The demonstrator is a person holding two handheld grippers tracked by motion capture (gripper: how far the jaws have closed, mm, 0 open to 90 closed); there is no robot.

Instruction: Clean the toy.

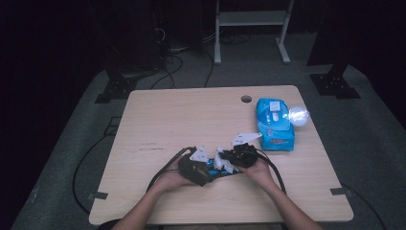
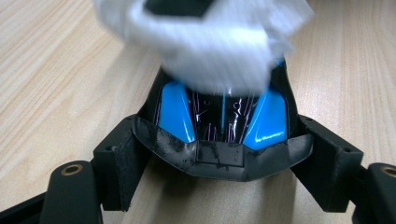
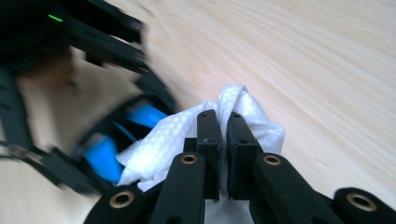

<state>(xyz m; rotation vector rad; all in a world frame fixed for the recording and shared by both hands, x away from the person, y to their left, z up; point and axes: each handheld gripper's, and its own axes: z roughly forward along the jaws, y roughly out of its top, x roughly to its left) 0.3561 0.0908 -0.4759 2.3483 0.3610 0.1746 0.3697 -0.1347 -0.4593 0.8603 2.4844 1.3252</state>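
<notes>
Near the table's (image 1: 158, 120) front edge, left tool (image 2: 219, 154) clamps a black-and-blue object (image 2: 224, 116) (type unclear) by its sides. Right tool (image 3: 223, 128), jaws pinched on a white wipe (image 3: 159, 149), presses it on the object's far end.

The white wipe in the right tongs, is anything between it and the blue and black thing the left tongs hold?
Nothing visible does. The white wipe, pinched in the right tongs, already lies against the blue and black object clamped in the left tongs.
</notes>
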